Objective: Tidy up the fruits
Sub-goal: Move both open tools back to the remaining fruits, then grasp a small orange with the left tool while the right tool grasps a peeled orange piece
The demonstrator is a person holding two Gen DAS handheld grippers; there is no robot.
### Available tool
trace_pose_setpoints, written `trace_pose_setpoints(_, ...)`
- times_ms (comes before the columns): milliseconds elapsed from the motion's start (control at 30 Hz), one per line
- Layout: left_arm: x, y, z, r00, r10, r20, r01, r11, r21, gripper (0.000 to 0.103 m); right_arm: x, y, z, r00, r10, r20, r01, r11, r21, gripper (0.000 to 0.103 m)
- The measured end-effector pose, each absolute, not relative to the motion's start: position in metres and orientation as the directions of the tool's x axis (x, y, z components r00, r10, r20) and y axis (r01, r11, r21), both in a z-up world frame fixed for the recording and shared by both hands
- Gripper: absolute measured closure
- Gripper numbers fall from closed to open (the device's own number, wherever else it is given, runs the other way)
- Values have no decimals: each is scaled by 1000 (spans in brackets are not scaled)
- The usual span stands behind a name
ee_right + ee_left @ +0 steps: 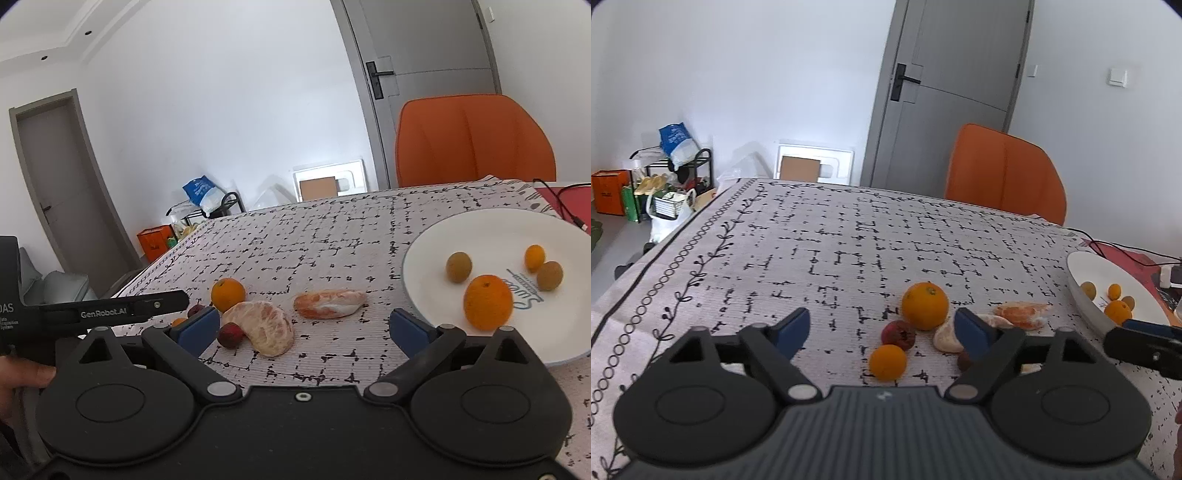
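Hovering low over the table (849, 236), left gripper (882, 328) is gaping, nothing between its pads; large orange (925, 304), small orange (887, 362) and red fruit (898, 334) are lying just ahead. Right gripper (303, 326) is spread wide, empty, near peeled segments (264, 328). White plate (436, 243) is holding an orange (487, 302).

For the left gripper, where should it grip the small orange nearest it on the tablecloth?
Grip the small orange across its round middle, coming from above and the near side: the left gripper is open, and a dark red fruit sits close behind.
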State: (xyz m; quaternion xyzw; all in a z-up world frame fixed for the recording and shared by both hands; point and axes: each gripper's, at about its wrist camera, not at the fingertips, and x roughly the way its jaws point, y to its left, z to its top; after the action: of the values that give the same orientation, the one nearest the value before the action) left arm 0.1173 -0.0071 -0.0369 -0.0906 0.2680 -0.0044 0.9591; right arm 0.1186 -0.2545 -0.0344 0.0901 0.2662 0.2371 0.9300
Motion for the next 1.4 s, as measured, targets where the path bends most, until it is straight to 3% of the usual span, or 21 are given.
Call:
trace_pose_setpoints(100,121,-8,-42,850,-72,-522,-33,982,-188,37,123,-251,-37,736,494,-463,-398,869,294,10)
trace_pose_setpoints(300,127,-9,-52,835,-96,-542,-21,979,-205,52,130,-242,-44,713,508,-483,-413,861,296,21)
trace_pose_setpoints(567,126,-9,-58,818,-111,-564,-12,978,-209,58,139,-232,-52,683,524,-510,-428,852,302,25)
trace_pose_setpoints(667,124,-8,-60,817,-97,-569,-19,981,-194,79,142,-229,-53,676,529,-513,-432,848,306,25)
trace_pose_setpoints(700,123,-6,-60,815,-103,-571,-18,979,-203,80,143,-227,-54,673,531,-515,-435,847,306,27)
trace_pose_setpoints(867,119,1,-58,815,-110,-569,-23,975,-221,80,148,-216,-57,652,547,-525,-465,835,293,33)
trace_pose_setpoints(1033,116,8,-57,819,-106,-564,-35,971,-235,80,155,-210,-63,649,522,-554,-453,850,270,51)
trace_pose_setpoints(1400,109,23,-52,833,-100,-544,-50,965,-256,80,157,-189,-61,658,483,-578,-482,860,169,51)
